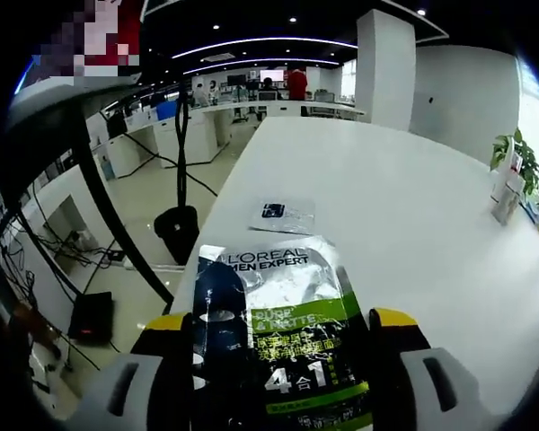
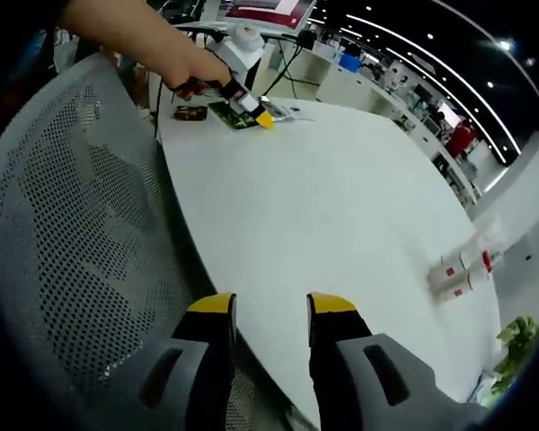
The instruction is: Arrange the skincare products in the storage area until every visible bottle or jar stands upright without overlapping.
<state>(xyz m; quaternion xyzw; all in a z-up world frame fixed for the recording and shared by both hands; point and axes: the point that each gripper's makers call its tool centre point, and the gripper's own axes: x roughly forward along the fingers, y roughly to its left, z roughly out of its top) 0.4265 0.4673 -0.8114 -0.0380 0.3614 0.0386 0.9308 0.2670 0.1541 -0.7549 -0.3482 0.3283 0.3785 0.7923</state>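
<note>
left tool (image 1: 283, 328) gripping sachet (image 1: 278, 337) — small packet (image 1: 283, 215) ahead; mesh chair (image 2: 72, 233) beside table (image 2: 341, 206)

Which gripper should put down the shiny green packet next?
Left. The left gripper already has the green packet between its jaws over the white table. The right gripper is open with nothing in it, at the table's near edge, far from the packet.

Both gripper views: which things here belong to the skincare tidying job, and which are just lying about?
Part of the job:
- skincare sachet held in the left gripper
- small packet lying flat on the table
- white tubes lying on their sides
- right gripper, open and holding nothing

Just lying about:
- mesh chair
- potted plant
- tripod stand
</note>
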